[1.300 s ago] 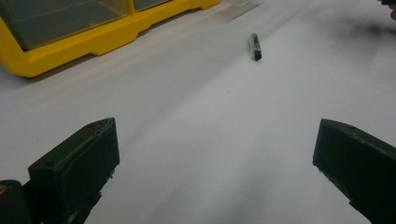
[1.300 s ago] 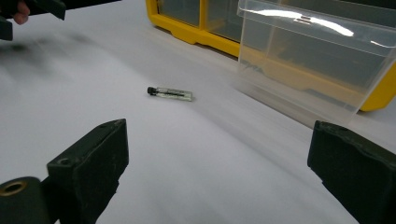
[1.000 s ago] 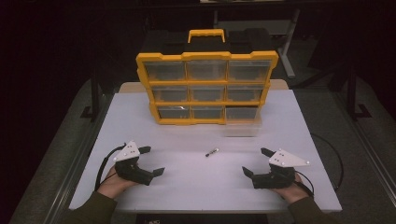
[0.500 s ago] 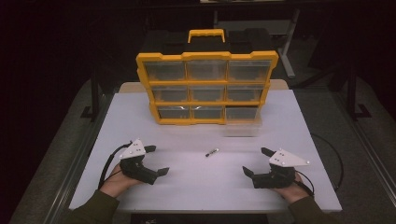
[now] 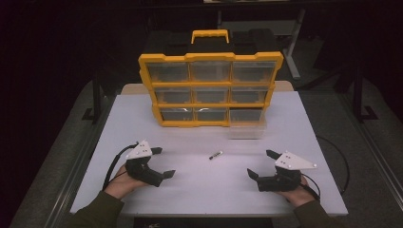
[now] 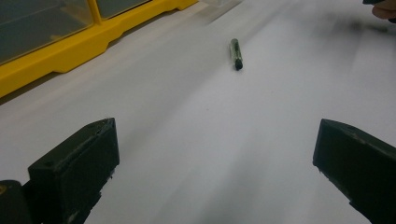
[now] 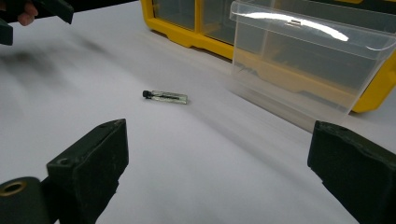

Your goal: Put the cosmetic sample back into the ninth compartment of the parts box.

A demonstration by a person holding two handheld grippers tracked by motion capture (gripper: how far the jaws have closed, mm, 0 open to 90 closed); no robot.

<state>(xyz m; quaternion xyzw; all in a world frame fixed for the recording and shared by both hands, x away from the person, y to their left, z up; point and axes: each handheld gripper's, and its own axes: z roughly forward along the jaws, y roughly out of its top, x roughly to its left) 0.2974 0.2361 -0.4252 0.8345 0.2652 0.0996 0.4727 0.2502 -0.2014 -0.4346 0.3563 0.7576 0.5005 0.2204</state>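
Vial [image 5: 215,155] contents unclear, clear drawer [image 7: 308,70] cut off

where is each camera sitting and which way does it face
High view: fixed above the person's side, facing forward and down on the white table and yellow drawer cabinet; both forearms enter from below, left hand-held gripper and right hand-held gripper open.
Left gripper view: rides that hand-held gripper, low over the table, between its two black jaws toward the small vial.
Right gripper view: likewise, facing the vial and the clear drawer pulled out.
Shared: both gripper views show the vial and the cabinet.
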